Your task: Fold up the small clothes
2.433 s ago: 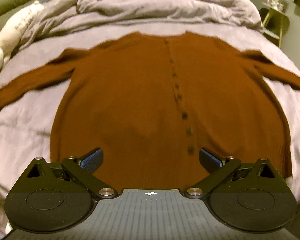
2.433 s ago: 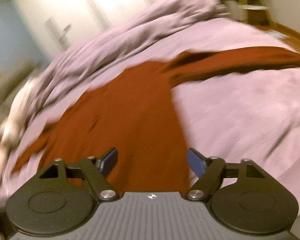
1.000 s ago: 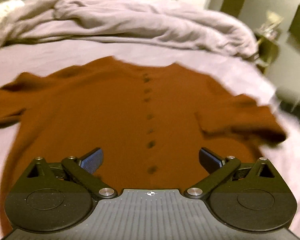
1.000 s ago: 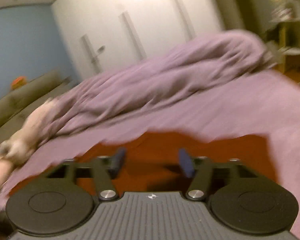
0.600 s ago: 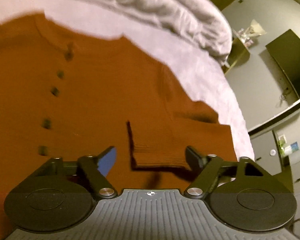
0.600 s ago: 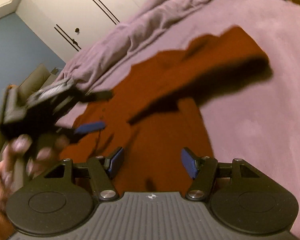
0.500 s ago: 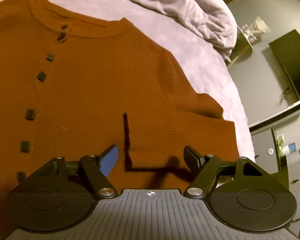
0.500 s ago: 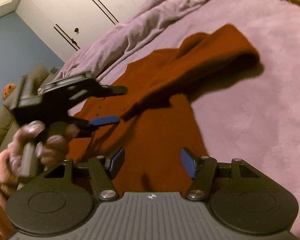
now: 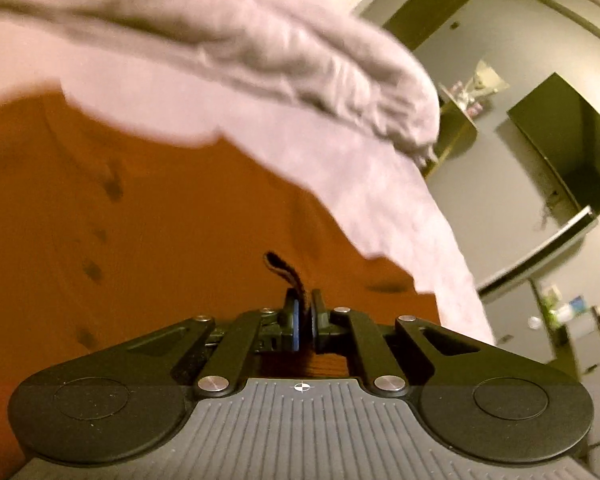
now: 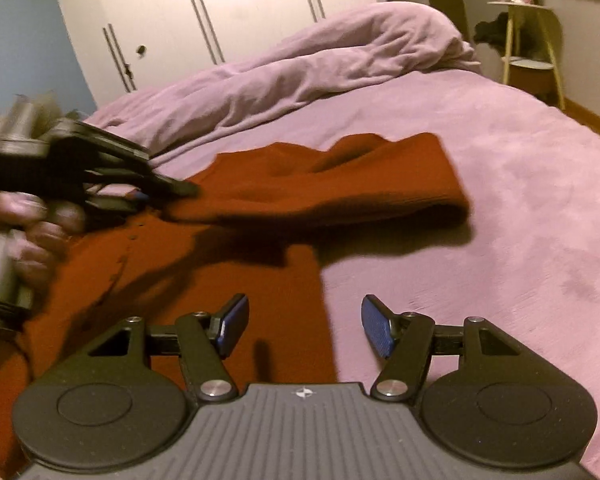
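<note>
A bedroom under dim warm light: a bed (image 10: pixel 520 184) spread with a lilac cover, a rumpled lilac duvet (image 10: pixel 300 68) bunched along its far edge, white wardrobe doors (image 10: pixel 220 12) behind, and a small side table (image 10: pixel 532 40) past the bed's far right corner. A rust-brown buttoned cardigan (image 10: pixel 228 288) lies flat on the cover, its hem toward the near edge and its neckline toward the duvet.

The left gripper (image 9: pixel 305 320) is clenched on the ribbed cuff (image 9: pixel 288 276) of the cardigan's right sleeve (image 10: pixel 340 184), a tongue of dark knit sticking up between the blue pads. In the right wrist view a hand (image 10: pixel 24 228) holds that gripper over the button placket, and the sleeve hangs from it in a doubled band across the chest, lifted off the body and casting a shadow there.

The right gripper (image 10: pixel 304 328) hovers released over the cardigan's right side edge near the hem, nothing between its jaws.

Judged from this, the step in hand is folding the right sleeve inward across the front. The next move likely calls for laying the cuff flat on the body without bunching, then letting go; the free gripper could pin or smooth the shoulder fold.

No brand, label or readable writing shows anywhere
</note>
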